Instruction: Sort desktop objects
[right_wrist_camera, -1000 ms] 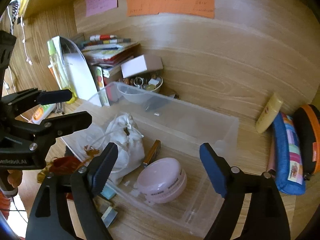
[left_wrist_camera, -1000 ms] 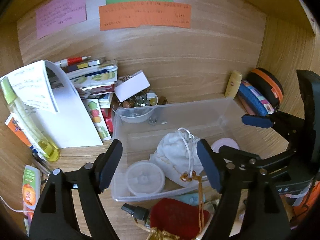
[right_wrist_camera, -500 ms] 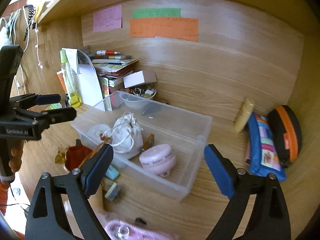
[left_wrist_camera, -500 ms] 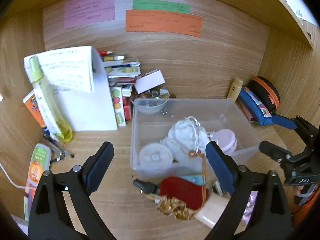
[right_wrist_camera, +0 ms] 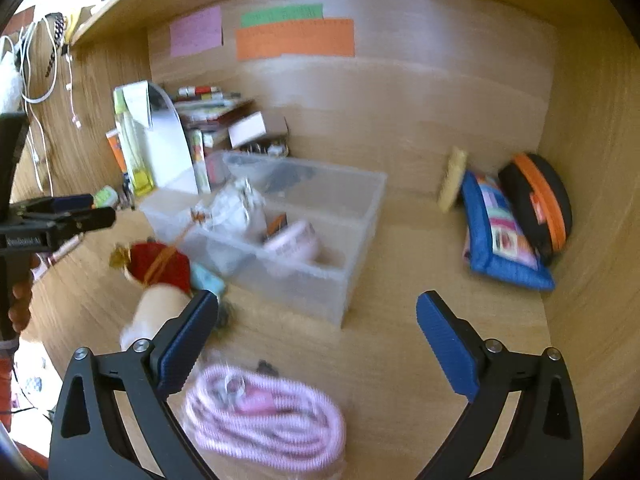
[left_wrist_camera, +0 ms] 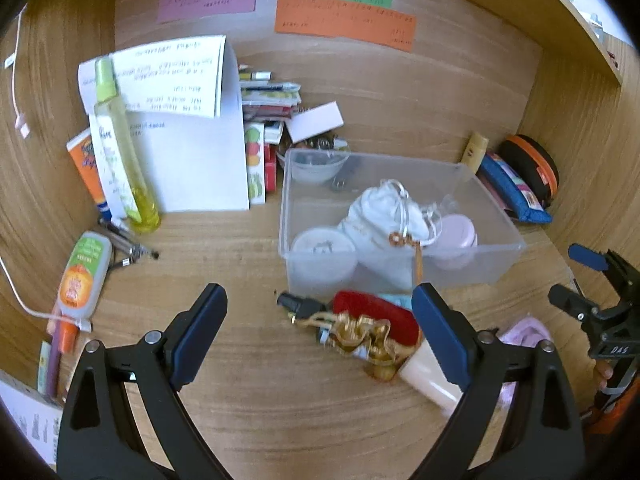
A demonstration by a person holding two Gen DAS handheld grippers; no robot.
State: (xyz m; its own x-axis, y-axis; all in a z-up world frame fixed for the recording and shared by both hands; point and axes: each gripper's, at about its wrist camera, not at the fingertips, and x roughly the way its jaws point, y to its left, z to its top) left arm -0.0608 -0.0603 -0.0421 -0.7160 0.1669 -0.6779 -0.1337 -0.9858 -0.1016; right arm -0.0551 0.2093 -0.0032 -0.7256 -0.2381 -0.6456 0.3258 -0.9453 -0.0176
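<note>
Both grippers, left (left_wrist_camera: 320, 334) and right (right_wrist_camera: 316, 338), just widened, empty, drawn back from clear bin (left_wrist_camera: 496, 258); probably seeking next item.

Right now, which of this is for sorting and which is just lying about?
To sort: clear bin, red pouch in front of it, pink coiled cable, cream tube.
Lying about: wall notes, paper stack, blue pencil case.

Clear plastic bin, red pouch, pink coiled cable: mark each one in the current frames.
clear plastic bin (left_wrist_camera: 472, 266): left wrist view, on its near wall.
red pouch (left_wrist_camera: 372, 310): left wrist view, on the red fabric, middle.
pink coiled cable (right_wrist_camera: 276, 420): right wrist view, on the coil's middle loops.
</note>
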